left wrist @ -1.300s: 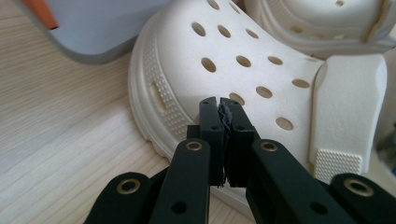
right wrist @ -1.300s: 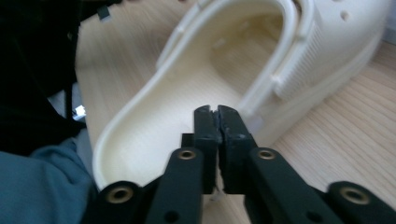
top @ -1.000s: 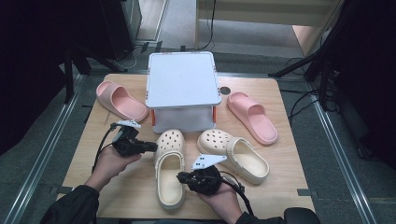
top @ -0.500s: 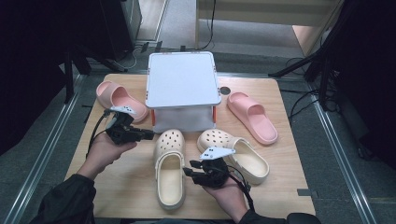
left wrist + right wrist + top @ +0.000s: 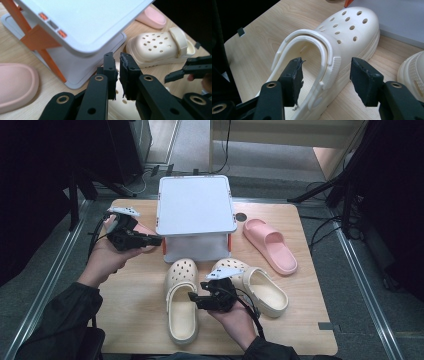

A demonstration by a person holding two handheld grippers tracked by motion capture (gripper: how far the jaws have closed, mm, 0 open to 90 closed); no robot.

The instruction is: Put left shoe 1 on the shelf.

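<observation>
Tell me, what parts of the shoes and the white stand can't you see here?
- Left pink slipper: high view, mostly behind left gripper and hand.
- White stand: high view, its top hides whatever is underneath.
- Right cream clog: right gripper view, heel cut off by bottom edge, behind right gripper.

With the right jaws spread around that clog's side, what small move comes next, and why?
Probably close the right gripper on the cream clog's side wall. Its jaws have just been opening and now stand either side of the wall and strap hinge, pads not yet pressing. The left gripper, nearly shut with nothing between its jaws, is up by the white stand, so the right does the picking.
</observation>
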